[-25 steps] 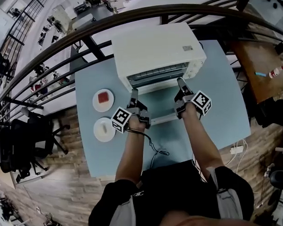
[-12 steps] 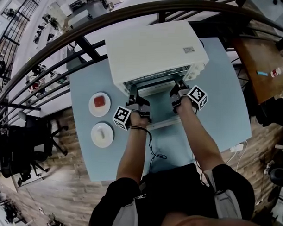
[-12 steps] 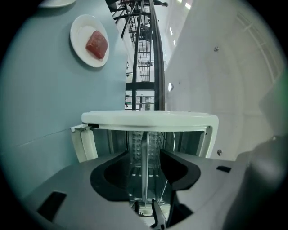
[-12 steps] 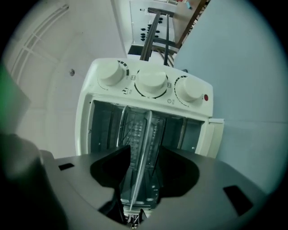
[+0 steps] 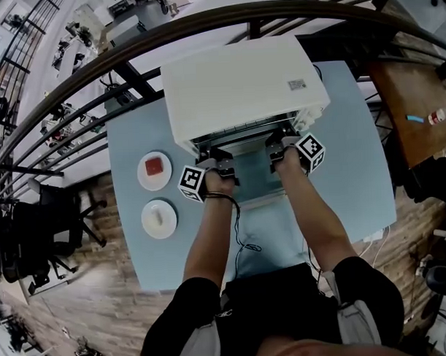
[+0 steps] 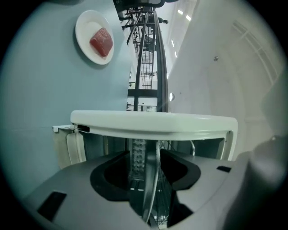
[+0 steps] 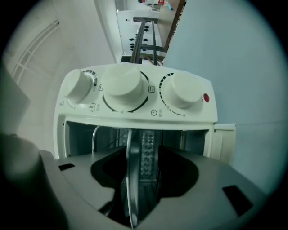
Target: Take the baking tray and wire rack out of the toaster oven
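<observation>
On the blue table [image 5: 354, 169], upper centre, left gripper [image 5: 218, 161], jaws just widened, and right gripper [image 5: 282, 145], also wide, straddle the thin front rim of the baking tray [image 7: 129, 188], the place to grip it: likely stiff, light, slippery.

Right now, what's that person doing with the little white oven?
A person holds the left gripper and the right gripper in the mouth of the open toaster oven on the blue table. The left gripper's jaws have just been opening, and a thin metal edge, probably the rim of the baking tray, sits between them unpinched. The right gripper is open around a similar edge. Nothing is out of the oven yet.
</observation>
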The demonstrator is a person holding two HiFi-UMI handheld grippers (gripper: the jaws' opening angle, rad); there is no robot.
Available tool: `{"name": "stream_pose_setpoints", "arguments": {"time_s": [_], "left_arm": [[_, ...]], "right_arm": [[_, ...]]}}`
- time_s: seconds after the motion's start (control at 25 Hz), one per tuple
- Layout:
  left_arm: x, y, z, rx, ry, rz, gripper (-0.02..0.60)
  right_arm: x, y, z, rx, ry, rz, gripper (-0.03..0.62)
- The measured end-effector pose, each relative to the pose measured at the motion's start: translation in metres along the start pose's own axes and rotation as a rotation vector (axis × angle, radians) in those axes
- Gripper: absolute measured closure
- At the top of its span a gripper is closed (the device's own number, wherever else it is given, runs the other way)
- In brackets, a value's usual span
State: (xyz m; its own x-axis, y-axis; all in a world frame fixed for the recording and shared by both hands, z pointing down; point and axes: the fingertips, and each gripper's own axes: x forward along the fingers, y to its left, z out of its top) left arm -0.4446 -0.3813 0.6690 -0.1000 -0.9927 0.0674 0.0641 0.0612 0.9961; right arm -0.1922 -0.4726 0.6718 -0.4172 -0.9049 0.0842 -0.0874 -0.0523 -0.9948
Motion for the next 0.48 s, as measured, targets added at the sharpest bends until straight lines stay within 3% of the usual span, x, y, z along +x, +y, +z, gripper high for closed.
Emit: {"name": "stream_pose_setpoints", "arguments": {"time_s": [0.12,0.24,0.32,0.48], "left_arm": [[0.003,0.007,0.004,-0.024,-0.016,0.007,0.382],[-0.003,0.002,0.004,-0.018,-0.023,-0.012,0.445],[-0.005,-0.004,0.004,0.012,-0.017,-0.015,0.507],[-0.007,-0.003,0.004,0.005,-0.009,-0.007,0.509]], "right_arm": [[0.003,0.0,0.004,0.017,0.003,0.008,0.452],[-0.001,0.009,0.002,0.021,0.022,0.031,0.541],[-0.002,0.009,0.002,0.031,0.032,0.028,0.545],[-0.003,0.006,-0.001,0.028,0.052,0.018,0.545]]}}
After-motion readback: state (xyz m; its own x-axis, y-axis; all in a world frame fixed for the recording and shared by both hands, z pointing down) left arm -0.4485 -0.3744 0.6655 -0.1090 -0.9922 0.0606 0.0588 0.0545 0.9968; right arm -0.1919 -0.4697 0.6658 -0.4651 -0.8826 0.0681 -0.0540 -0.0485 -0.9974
